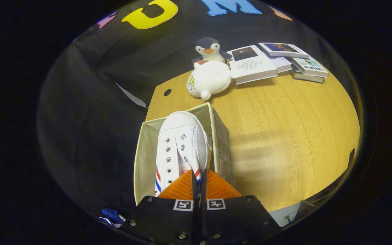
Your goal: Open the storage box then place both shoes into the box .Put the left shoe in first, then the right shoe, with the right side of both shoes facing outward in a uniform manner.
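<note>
A white canvas shoe point(181, 143) with red and blue stripes hangs toe-forward over the open beige fabric storage box point(141, 160). My gripper point(198, 177) is shut on the shoe's rear collar, both fingers pressed close together on the thin edge. The shoe's toe reaches toward the box's far wall. The box stands at the left end of the wooden table point(284, 136), its inside mostly hidden under the shoe. I cannot tell whether another shoe lies inside.
Beyond the box lie a white plush toy point(209, 80) and a penguin plush point(209, 49). Several books point(254, 64) are spread at the far side of the table. A blue object point(111, 215) sits low, left of the fingers.
</note>
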